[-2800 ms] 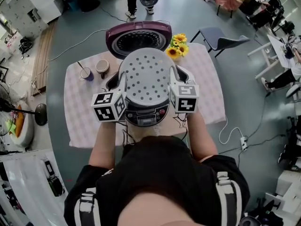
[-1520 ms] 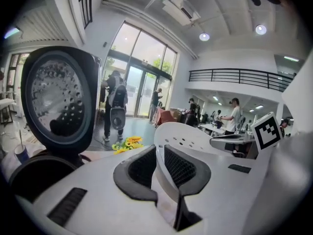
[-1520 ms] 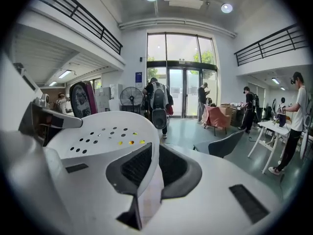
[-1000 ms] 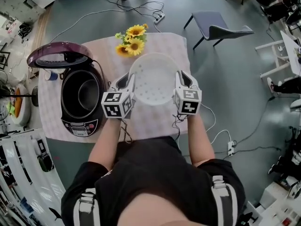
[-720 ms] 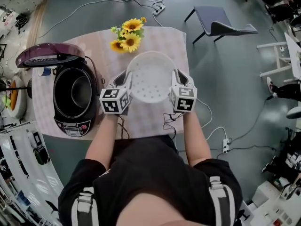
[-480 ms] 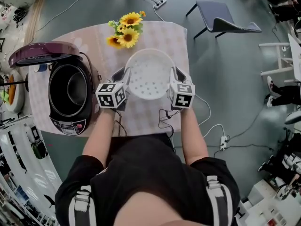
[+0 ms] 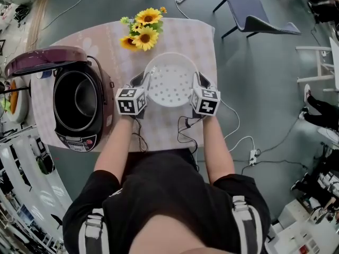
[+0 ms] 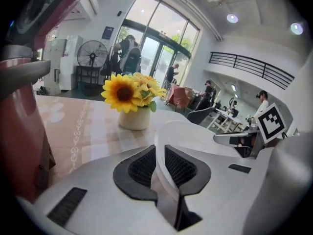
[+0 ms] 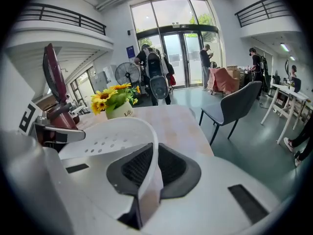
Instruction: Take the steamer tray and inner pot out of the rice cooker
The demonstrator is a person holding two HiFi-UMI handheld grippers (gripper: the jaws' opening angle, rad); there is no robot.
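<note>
The white perforated steamer tray (image 7: 170, 83) is held level low over the table (image 7: 106, 41), right of the rice cooker (image 7: 79, 102); I cannot tell if it touches the cloth. My left gripper (image 7: 145, 81) is shut on its left rim, which runs between the pads in the left gripper view (image 8: 159, 168). On the tray's right side, my right gripper (image 7: 197, 80) has its jaws closing on the rim (image 9: 149, 170). The dark cooker stands with its purple lid (image 7: 45, 60) raised. The inner pot (image 7: 87, 97) sits inside it.
A vase of sunflowers (image 7: 139, 33) stands just beyond the tray, also close ahead in the left gripper view (image 8: 128, 97). A grey chair (image 7: 259, 17) is off the table's far right corner. Cables lie on the floor at the right.
Both grippers have carried the tray from above the cooker to the right and lowered it toward the tablecloth. The cooker stays open with the pot inside.
</note>
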